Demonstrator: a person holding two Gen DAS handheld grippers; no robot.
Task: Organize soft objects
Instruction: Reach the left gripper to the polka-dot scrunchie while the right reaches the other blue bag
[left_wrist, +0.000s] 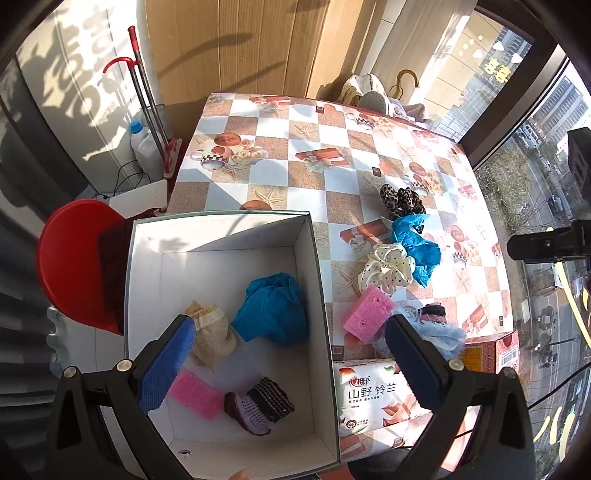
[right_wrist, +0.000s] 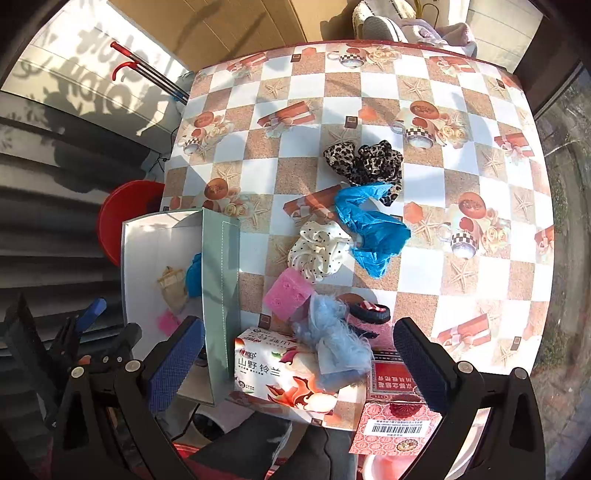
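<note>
In the lower left of the left wrist view we see the white box. It holds a blue cloth, a beige pouch, a pink sponge and a striped knit piece. The right wrist view hides most of this. On the desk lie a leopard scrunchie, a dotted scrunchie and a tissue pack reading "山野铃兰". Our left gripper and right gripper are both released, grasping nothing.

- Glossy plastic tablecloth, smooth.
- Matt white card box.
- Porous pink sponge, lower right.
- Fluffy pale-blue fabric.
- Textured blue gripper pads.
</note>
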